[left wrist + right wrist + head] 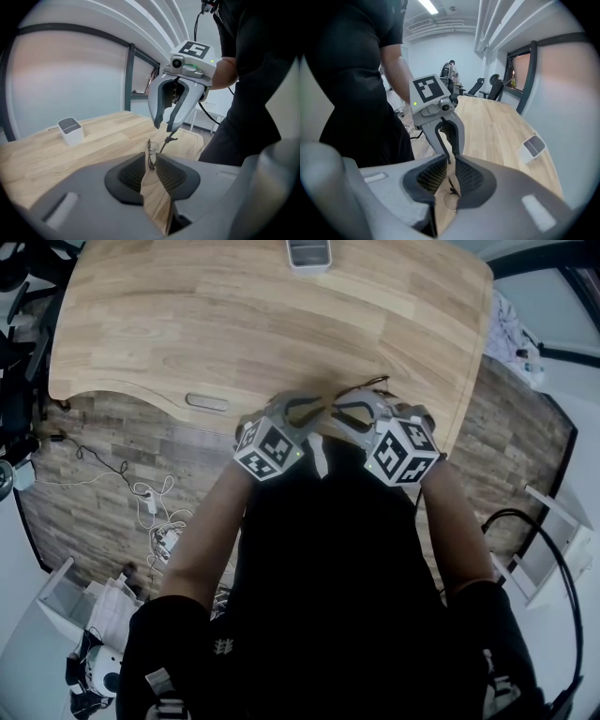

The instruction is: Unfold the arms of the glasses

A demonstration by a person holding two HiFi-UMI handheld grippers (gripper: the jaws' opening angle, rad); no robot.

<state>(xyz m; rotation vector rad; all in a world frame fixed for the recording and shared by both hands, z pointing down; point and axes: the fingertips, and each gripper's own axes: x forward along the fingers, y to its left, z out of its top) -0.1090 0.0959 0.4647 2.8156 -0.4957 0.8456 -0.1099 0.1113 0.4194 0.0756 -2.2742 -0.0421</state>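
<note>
Fingers (133, 174) of the left gripper (151, 158) pinch the glasses (151, 151) by the thin front frame, edge-on and upright, over the near edge of the wooden table (103, 136). One dark arm (165, 143) juts toward the right gripper (163, 127). Its fingers (471, 178) stand nearly together, but whether they nip the arm is unclear. A white box (70, 130) sits well apart. In the head view the marker cubes (405, 451) hide the glasses.

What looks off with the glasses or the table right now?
Nothing stands out. The glasses sit edge-on in the jaws of the left gripper, one arm angled out toward the right gripper, with no visible bend or break. The white box stands upright on the table.
</note>
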